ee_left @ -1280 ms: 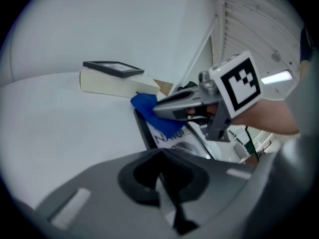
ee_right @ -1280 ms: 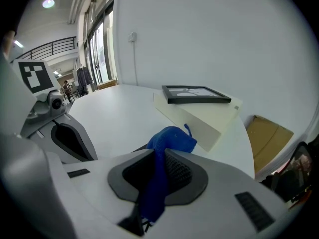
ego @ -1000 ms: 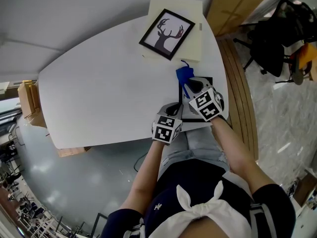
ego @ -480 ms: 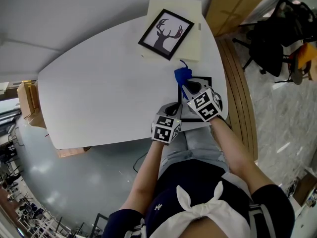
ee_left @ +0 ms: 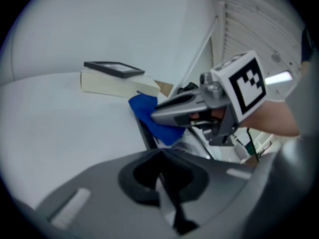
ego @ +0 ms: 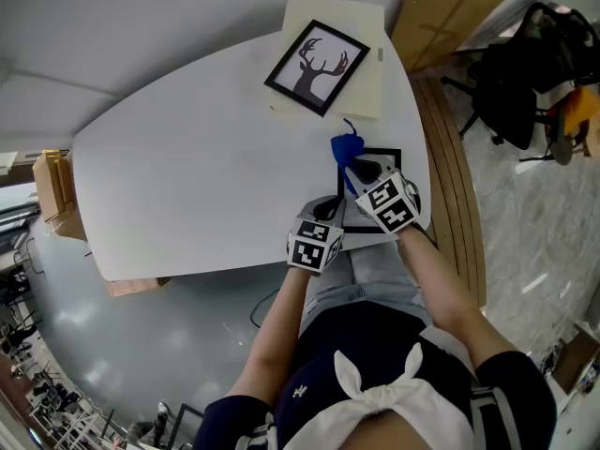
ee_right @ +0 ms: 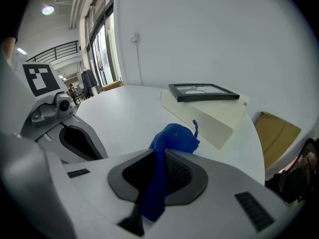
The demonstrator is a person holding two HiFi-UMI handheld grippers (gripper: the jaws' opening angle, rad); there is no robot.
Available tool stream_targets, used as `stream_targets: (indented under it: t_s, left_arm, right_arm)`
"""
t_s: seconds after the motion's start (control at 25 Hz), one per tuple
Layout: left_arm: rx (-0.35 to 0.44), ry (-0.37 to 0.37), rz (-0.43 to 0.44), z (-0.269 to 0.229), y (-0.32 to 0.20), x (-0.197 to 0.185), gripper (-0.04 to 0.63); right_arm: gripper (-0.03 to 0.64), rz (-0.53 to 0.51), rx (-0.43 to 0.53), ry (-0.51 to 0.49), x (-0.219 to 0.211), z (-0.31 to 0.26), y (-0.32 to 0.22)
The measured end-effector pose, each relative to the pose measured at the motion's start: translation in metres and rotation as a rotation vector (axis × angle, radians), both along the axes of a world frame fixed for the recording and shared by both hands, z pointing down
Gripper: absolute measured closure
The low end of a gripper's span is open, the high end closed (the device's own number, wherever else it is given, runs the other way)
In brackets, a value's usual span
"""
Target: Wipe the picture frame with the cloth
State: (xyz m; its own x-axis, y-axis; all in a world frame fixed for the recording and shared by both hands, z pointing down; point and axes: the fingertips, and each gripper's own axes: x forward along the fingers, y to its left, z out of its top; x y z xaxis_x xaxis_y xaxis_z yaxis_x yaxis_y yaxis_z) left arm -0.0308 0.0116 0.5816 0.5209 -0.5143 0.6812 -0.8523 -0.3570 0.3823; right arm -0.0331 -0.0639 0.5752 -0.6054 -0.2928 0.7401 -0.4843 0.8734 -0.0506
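A picture frame (ego: 380, 149) lies flat by the desk's (ego: 187, 176) near right edge, with wide bare desktop open to its left and a deer print (ego: 317, 66) on a cream box (ego: 367, 97) at the far edge. The right tongs (ego: 355, 170), clamped on a blue cloth (ego: 345, 145), hold it at the frame's far left corner. The left tongs (ego: 328, 206), drawn together, sit at its near left corner, both forearms reaching in side by side.

No legible text, numbers or brand names anywhere. Only black-and-white square code patterns, not readable as characters: on left marker cube (ego: 314, 242), lower centre of head view, and on right marker cube (ego: 386, 204), just right of it.
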Motion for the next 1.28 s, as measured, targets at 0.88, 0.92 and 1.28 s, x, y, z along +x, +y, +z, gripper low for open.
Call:
stream_targets:
  t_s: [0.88,0.92,1.28]
  left_arm:
    - [0.005,-0.008,-0.004,0.001,-0.001,0.0,0.592]
    - [0.005,-0.009,-0.005,0.0,-0.001,0.0,0.592]
    - [0.009,-0.022,-0.011,0.0,-0.001,0.0,0.592]
  right_arm:
    - [0.56,-0.076,-0.081,-0.022,0.001,0.002,0.037]
    - [0.56,-0.08,-0.086,-0.022,0.001,0.002,0.039]
    - [0.56,-0.155,-0.121,-0.017,0.003,0.001,0.05]
